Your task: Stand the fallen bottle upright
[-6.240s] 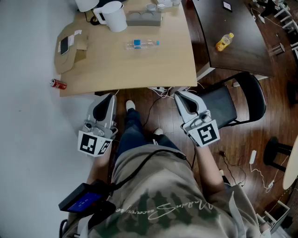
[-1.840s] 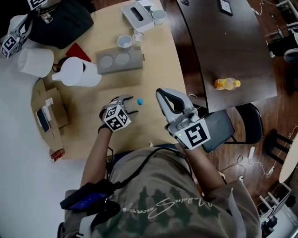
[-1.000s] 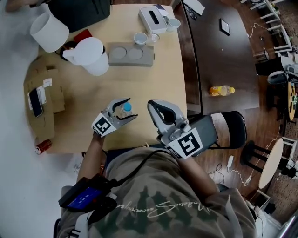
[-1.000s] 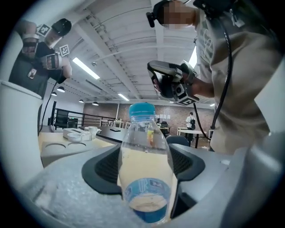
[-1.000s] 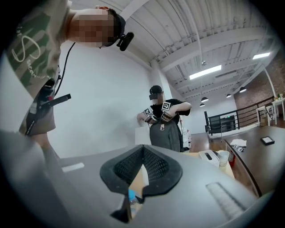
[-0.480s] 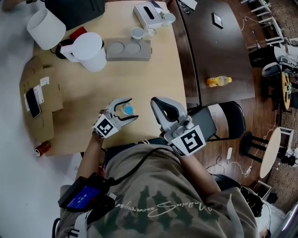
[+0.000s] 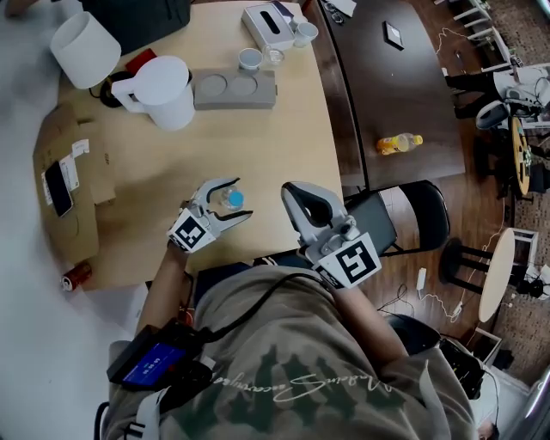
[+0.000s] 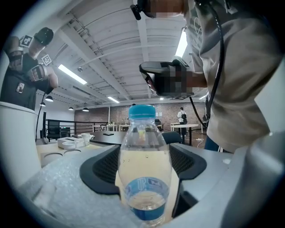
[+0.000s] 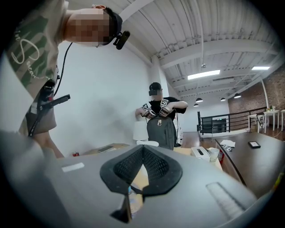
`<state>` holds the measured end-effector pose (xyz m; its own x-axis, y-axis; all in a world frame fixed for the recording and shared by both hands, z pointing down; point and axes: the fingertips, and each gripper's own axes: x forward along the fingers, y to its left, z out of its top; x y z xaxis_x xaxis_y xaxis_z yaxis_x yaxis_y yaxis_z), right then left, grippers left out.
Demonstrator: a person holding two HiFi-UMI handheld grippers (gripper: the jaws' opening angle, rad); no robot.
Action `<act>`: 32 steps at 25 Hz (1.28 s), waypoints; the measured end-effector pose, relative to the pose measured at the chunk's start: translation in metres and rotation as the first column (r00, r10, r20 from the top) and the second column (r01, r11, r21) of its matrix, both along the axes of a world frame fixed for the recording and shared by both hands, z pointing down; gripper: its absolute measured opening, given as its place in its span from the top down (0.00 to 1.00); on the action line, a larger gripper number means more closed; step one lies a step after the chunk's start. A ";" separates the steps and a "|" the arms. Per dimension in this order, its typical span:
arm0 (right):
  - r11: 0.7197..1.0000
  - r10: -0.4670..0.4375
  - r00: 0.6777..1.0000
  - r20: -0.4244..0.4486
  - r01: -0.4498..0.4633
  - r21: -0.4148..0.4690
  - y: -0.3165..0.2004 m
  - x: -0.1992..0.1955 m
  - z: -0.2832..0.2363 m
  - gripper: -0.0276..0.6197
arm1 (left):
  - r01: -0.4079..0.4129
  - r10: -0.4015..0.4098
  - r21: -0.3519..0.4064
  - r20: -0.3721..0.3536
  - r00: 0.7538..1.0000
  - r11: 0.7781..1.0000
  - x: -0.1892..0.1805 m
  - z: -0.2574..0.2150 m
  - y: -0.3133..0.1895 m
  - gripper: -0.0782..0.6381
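A clear plastic bottle [image 7: 230, 199] with a blue cap and blue label stands upright on the light wooden table [image 7: 258, 146], near its front edge. My left gripper [image 7: 236, 197] reaches level around it, its jaws opening. In the left gripper view the bottle [image 8: 144, 169] stands between the dark pads [image 8: 189, 162], and table shows between it and the right-hand pad. My right gripper [image 7: 292, 191] hovers just right of the bottle over the table's front edge, shut with nothing in it. In the right gripper view its tips [image 9: 142, 148] meet.
Farther back on the table stand a white pitcher [image 7: 163, 90], a grey tray [image 7: 234, 88] with two round recesses, a white bucket [image 7: 83, 50], a tissue box [image 7: 268, 26] and small cups [image 7: 250, 58]. Cardboard with a phone [image 7: 64, 185] lies left. A black chair [image 7: 412, 219] is right.
The bottle lay on its side at first; it now stands upright. Over the last second the left jaws have spread wider around it, and the right gripper has shifted slightly beside it.
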<state>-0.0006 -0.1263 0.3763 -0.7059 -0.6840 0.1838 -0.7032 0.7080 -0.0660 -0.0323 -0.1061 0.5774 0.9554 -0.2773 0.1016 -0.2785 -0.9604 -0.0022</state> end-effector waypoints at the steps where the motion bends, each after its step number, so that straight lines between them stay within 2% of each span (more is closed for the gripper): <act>1: 1.000 0.001 1.000 -0.001 -0.001 -0.003 0.002 0.000 0.001 0.95 | 0.005 -0.005 0.007 -0.003 1.000 1.000 -0.001 -0.002 0.000 0.38; 9: 1.000 -0.002 1.000 -0.009 0.002 0.004 0.011 -0.005 0.000 0.95 | 0.024 -0.024 0.041 0.002 1.000 0.999 -0.015 -0.012 0.006 0.38; 12: 1.000 -0.001 1.000 -0.009 0.001 0.012 0.011 -0.007 0.002 0.95 | 0.022 -0.025 0.065 0.043 0.999 0.998 -0.020 -0.012 0.009 0.38; 14: 1.000 -0.001 1.000 -0.013 0.002 0.022 0.014 -0.011 -0.001 0.95 | 0.022 -0.027 0.096 0.053 0.998 0.995 -0.028 -0.025 0.017 0.39; 17: 0.999 0.003 1.000 -0.013 -0.002 0.037 0.017 -0.014 -0.007 0.95 | 0.073 -0.075 0.114 0.014 0.997 0.991 -0.052 -0.061 0.025 0.40; 18: 0.999 0.009 1.000 -0.013 -0.008 0.040 0.017 -0.014 -0.007 0.95 | 0.113 -0.114 0.113 0.002 0.994 0.987 -0.063 -0.073 0.025 0.46; 19: 0.999 0.018 1.000 -0.012 -0.017 0.040 0.017 -0.013 -0.007 0.95 | 0.162 -0.161 0.109 -0.016 0.987 0.981 -0.074 -0.086 0.024 0.70; 20: 0.999 0.028 1.000 -0.009 -0.027 0.038 0.016 -0.012 -0.006 0.95 | 0.212 -0.209 0.095 -0.043 0.977 0.973 -0.085 -0.097 0.023 0.89; 23: 0.998 0.056 0.998 -0.001 -0.056 0.035 0.015 -0.012 -0.004 0.95 | 0.289 -0.283 0.047 -0.105 0.953 0.956 -0.100 -0.122 0.025 0.89; 29: 0.996 0.078 0.997 -0.017 -0.077 0.039 0.020 -0.017 0.004 0.95 | 0.308 -0.304 0.054 -0.065 0.950 0.950 -0.101 -0.127 0.030 0.89; 30: 0.996 0.083 0.996 -0.019 -0.082 0.041 0.021 -0.016 0.003 0.95 | 0.314 -0.311 0.037 -0.071 0.948 0.949 -0.102 -0.128 0.031 0.89; 32: 0.995 0.082 0.996 -0.018 -0.081 0.055 0.025 -0.018 0.000 0.95 | 0.352 -0.356 -0.061 -0.094 0.930 0.934 -0.106 -0.127 0.032 0.89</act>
